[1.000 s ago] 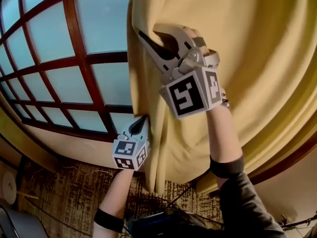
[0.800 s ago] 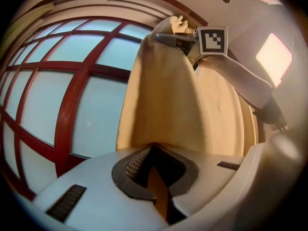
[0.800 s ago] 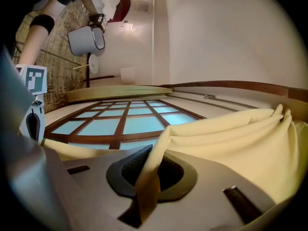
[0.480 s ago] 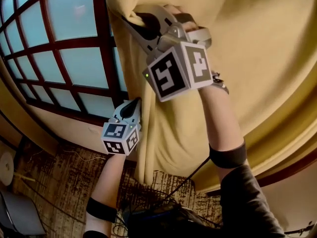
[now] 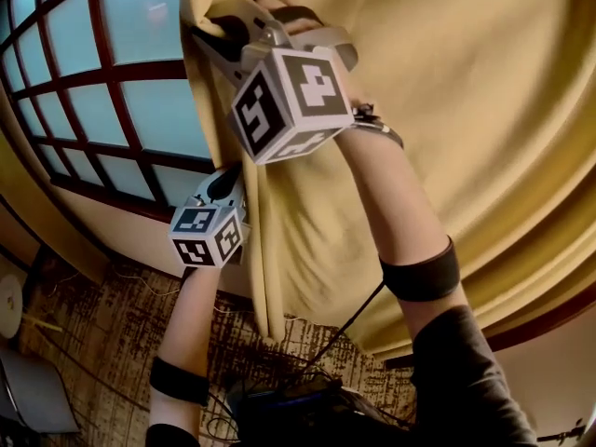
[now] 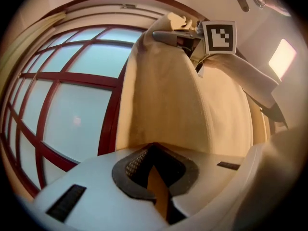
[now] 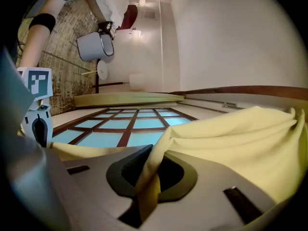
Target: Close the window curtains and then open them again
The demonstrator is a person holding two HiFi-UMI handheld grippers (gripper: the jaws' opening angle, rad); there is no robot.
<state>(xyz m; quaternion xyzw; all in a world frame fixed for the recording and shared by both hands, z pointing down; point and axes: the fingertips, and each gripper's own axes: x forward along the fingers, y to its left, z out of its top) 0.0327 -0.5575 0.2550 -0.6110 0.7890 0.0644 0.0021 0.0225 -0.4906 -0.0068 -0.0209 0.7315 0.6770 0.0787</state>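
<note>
The yellow curtain (image 5: 447, 91) is covering the right side of the window (image 5: 121, 110), its top running out of frame. The right gripper (image 5: 207, 37) is pinching the curtain's free edge high up, fingers closed on a fold that is hiding their tips. Lower on that edge, the left gripper (image 5: 226, 186) is clamping fabric, fingers shut.

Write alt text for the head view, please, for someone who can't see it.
The right gripper and, lower down, the left gripper both clamp the edge of a yellow curtain beside a red-framed window. Patterned carpet lies below.
</note>
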